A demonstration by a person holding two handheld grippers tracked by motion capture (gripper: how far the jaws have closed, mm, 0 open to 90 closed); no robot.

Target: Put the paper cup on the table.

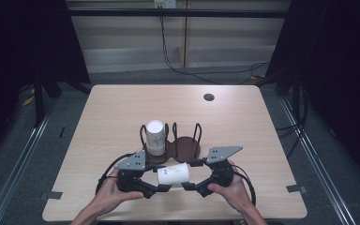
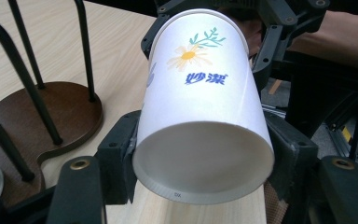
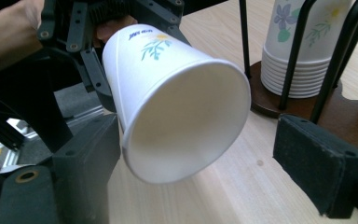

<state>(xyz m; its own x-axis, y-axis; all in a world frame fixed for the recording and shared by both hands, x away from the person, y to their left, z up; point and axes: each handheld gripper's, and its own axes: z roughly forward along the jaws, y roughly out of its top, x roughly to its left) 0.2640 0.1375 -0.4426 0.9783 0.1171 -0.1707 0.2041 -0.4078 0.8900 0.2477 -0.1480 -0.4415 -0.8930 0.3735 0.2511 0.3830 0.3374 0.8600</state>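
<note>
Paper cup (image 2: 204, 126) lies sideways, pinched by left fingers (image 2: 116, 161); right fingers (image 3: 317, 163) spread apart around its base; cup stack (image 1: 154, 137) in rack (image 1: 183, 146) on table (image 1: 243, 126).

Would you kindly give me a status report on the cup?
Left gripper shut on cup, held sideways. Right gripper open around its far end. Rack with cup stack just behind.

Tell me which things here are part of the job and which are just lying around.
In the job: paper cup gripped by the left gripper; open right gripper at its mouth end; stack of cups; wire cup holder.

Lying about: dark round disc on the table; cable on the floor.
</note>
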